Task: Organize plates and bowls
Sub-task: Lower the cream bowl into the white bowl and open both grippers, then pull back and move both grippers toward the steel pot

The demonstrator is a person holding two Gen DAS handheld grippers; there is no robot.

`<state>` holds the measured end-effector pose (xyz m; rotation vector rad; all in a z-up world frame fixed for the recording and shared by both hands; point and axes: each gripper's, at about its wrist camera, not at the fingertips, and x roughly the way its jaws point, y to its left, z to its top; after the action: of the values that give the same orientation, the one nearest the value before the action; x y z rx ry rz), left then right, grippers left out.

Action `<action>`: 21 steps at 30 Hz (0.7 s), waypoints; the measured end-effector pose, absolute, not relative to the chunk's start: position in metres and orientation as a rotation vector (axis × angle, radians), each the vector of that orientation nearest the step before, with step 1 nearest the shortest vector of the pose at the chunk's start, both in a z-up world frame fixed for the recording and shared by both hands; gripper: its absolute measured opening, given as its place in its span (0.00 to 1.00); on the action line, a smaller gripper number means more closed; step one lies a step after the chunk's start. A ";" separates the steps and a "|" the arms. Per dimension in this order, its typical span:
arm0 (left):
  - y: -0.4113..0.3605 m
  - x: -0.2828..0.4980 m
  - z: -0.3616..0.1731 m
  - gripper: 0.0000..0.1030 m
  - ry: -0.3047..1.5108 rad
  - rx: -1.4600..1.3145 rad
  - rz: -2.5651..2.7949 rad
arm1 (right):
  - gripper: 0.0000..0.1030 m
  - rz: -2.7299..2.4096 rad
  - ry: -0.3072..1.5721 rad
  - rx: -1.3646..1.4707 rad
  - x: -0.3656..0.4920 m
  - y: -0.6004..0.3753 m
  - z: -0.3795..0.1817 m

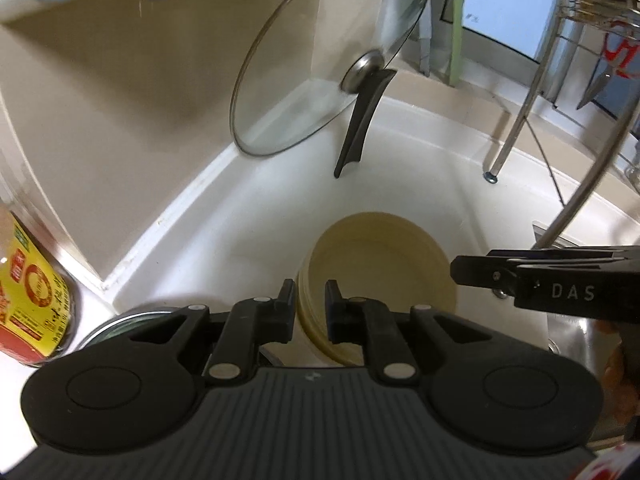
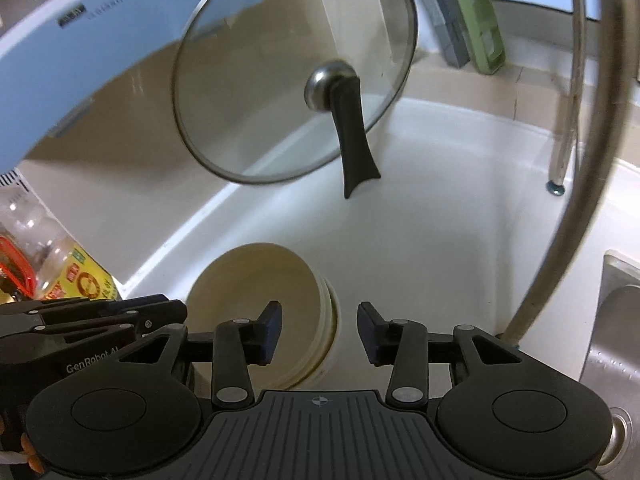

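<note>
A stack of cream bowls (image 1: 380, 264) (image 2: 256, 280) sits upright on the white counter (image 1: 248, 220). My left gripper (image 1: 310, 312) is closed over the stack's left rim, and the rim walls fill the narrow gap between its fingers. In the right wrist view it comes in from the left edge (image 2: 182, 316) at that same rim. My right gripper (image 2: 320, 332) stands open astride the stack's right rim, with neither pad touching it. Its fingers show side-on at the right of the left wrist view (image 1: 456, 270).
A glass lid (image 1: 320, 72) (image 2: 280, 80) with a black handle leans against the back wall. An oil bottle (image 1: 32, 292) (image 2: 84, 280) stands at the left. A metal rack leg (image 1: 508, 132) (image 2: 560, 152), a curved tap pipe (image 2: 560, 240) and a steel sink (image 2: 616, 320) lie to the right.
</note>
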<state>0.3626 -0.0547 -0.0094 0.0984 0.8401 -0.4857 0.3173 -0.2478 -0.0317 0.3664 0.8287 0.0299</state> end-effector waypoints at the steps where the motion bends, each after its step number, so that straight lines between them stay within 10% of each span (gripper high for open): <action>1: -0.054 0.359 -0.007 0.13 0.831 0.102 -0.484 | 0.42 0.026 0.821 0.367 0.312 -0.248 -0.029; 21: -0.039 0.234 0.003 0.13 0.767 0.145 -0.622 | 0.53 -0.026 0.755 0.364 0.170 -0.232 -0.016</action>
<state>0.2344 -0.0385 0.0027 0.1451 0.7673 -0.6218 0.1705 -0.2315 -0.0161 0.3639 0.7551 -0.0264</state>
